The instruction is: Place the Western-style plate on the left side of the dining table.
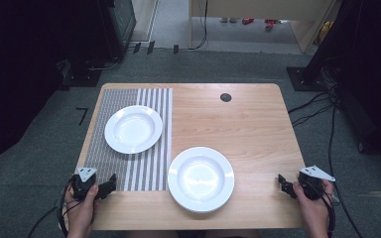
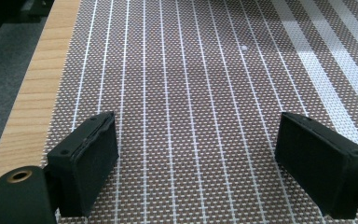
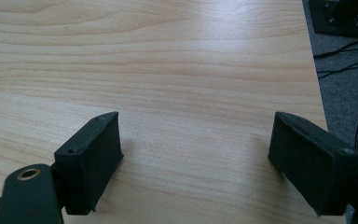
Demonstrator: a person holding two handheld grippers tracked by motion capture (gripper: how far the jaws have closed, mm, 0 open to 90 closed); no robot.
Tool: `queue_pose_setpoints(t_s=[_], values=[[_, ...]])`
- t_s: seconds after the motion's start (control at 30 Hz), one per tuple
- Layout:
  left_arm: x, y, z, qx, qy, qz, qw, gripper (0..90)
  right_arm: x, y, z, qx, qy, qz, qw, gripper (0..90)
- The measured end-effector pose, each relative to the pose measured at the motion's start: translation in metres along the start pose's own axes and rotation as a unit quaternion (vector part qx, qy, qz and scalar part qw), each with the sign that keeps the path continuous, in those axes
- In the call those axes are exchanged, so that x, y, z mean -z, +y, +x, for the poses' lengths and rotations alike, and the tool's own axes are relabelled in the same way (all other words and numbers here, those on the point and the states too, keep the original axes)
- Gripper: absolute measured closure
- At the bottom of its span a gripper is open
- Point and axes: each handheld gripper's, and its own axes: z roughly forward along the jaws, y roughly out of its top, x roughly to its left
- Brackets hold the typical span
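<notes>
Two white deep plates sit on the wooden table (image 1: 258, 124). One plate (image 1: 133, 129) rests on the woven striped placemat (image 1: 106, 158) at the left. The other plate (image 1: 201, 178) stands on bare wood near the front edge, just right of the mat. My left gripper (image 1: 110, 184) is held at the front left corner, over the mat's near edge; its jaws stand wide apart above the weave (image 2: 191, 93) with nothing between them. My right gripper (image 1: 283, 184) is at the front right corner, its jaws spread wide over bare wood (image 3: 196, 121), empty.
A small dark round hole (image 1: 225, 97) lies near the table's far edge. Grey carpet surrounds the table, with cables (image 1: 327, 109) on the floor at the right and dark equipment stands at both sides.
</notes>
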Motion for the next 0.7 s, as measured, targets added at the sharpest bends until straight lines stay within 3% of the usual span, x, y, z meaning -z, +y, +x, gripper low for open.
queue_pose_setpoints(t_s=[0.7], values=[[-0.0001, 0.0001, 0.0, 0.0, 0.0, 0.0, 1.0, 13.1, -0.0004, 0.0001, 0.0002, 0.002, 0.001, 0.002, 1.0, 14.4]])
